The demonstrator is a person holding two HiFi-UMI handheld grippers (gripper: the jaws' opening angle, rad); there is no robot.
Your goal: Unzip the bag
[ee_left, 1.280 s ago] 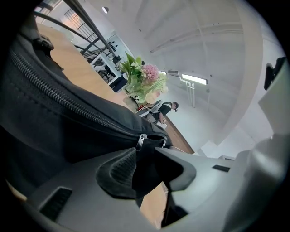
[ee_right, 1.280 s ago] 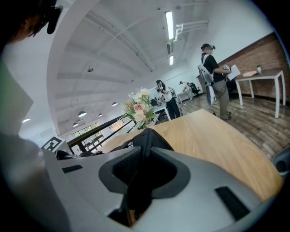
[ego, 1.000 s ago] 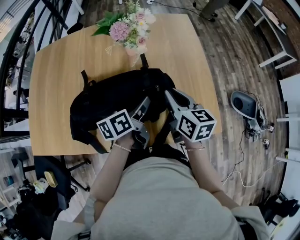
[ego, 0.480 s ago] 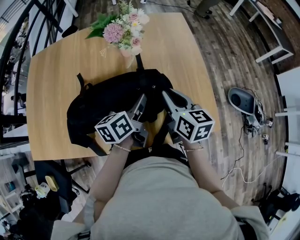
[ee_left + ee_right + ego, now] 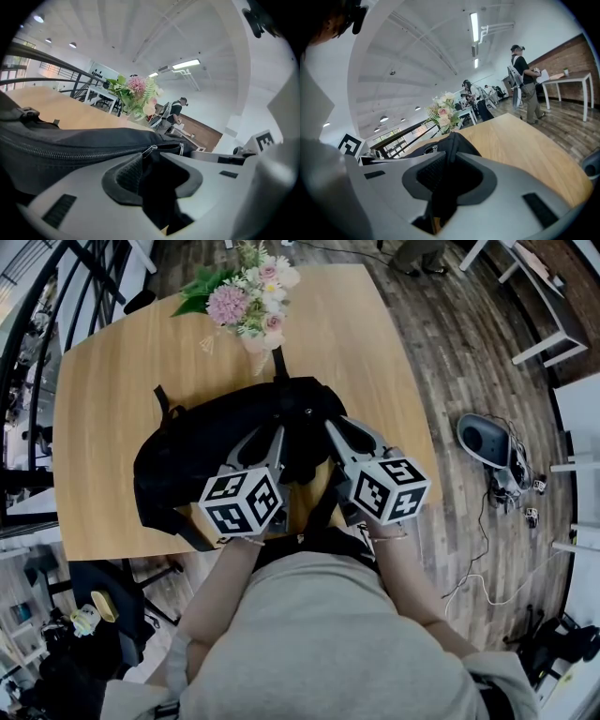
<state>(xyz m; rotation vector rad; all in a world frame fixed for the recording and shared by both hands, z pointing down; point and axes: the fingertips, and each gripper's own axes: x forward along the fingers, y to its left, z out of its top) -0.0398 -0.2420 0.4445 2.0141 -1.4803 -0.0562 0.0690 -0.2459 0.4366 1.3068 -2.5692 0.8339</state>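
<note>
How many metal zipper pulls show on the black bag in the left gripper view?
2. One zipper pull sits just above the left side of the gap between the jaws; the second pull hangs slightly right of it. Others may be hidden elsewhere on the bag.

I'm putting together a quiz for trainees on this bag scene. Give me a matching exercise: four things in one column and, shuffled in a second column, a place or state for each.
Things:
1. bag
2. flowers
3. left gripper
4. right gripper

Places or states:
A. jaws clamped on a fold of the bag
B. at the far edge of the table
C. jaws apart, close to the zipper pull
D. black, lying in the middle of the table

Pairs: 1-D, 2-B, 3-C, 4-A.
</note>
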